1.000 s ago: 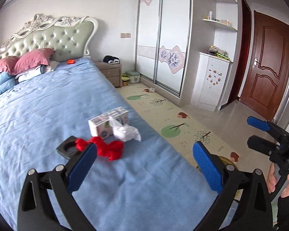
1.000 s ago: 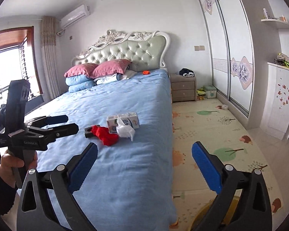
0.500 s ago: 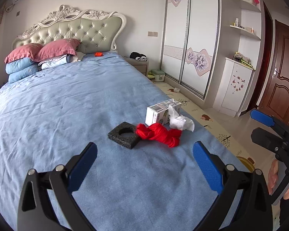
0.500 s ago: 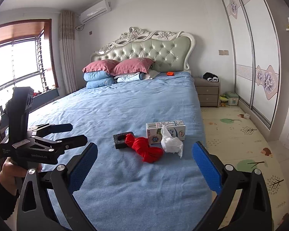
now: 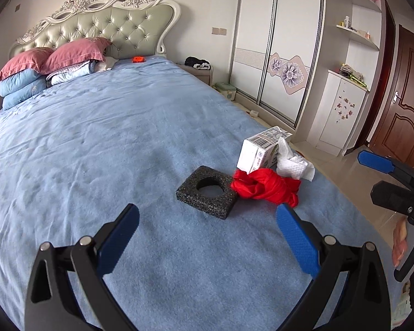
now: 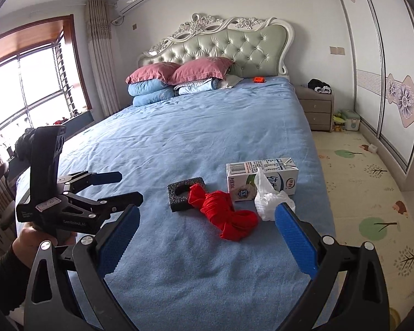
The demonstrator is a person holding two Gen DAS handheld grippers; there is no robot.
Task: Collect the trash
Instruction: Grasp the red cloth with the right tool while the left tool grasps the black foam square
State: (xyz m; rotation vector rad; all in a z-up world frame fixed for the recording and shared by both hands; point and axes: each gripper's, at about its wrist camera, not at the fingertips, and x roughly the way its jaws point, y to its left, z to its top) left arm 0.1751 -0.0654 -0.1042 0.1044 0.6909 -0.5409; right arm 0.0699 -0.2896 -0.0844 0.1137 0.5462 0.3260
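Trash lies in a cluster on the blue bed: a black foam block point(image 5: 207, 190) point(image 6: 182, 193) with a round hole, a crumpled red cloth point(image 5: 265, 187) point(image 6: 229, 215), a white milk carton point(image 5: 258, 151) point(image 6: 262, 178) on its side, and a crumpled white tissue point(image 5: 294, 164) point(image 6: 270, 201). My left gripper point(image 5: 207, 237) is open and empty, just short of the foam block. My right gripper point(image 6: 207, 237) is open and empty, just short of the red cloth. Each gripper shows in the other's view, the left point(image 6: 96, 190) and the right point(image 5: 392, 179).
The bed point(image 5: 96, 143) fills most of both views, with pillows point(image 6: 179, 80) and a small orange object point(image 6: 259, 79) by the headboard. A nightstand point(image 6: 316, 104), sliding wardrobe point(image 5: 278, 44), white cabinet point(image 5: 339, 110) and brown door point(image 5: 405, 93) stand to the right. A play mat point(image 6: 361, 193) covers the floor.
Both grippers have moved closer to the trash cluster and turned toward the bed; the trash now sits nearer in both views. Both stay open. Nothing was picked up.
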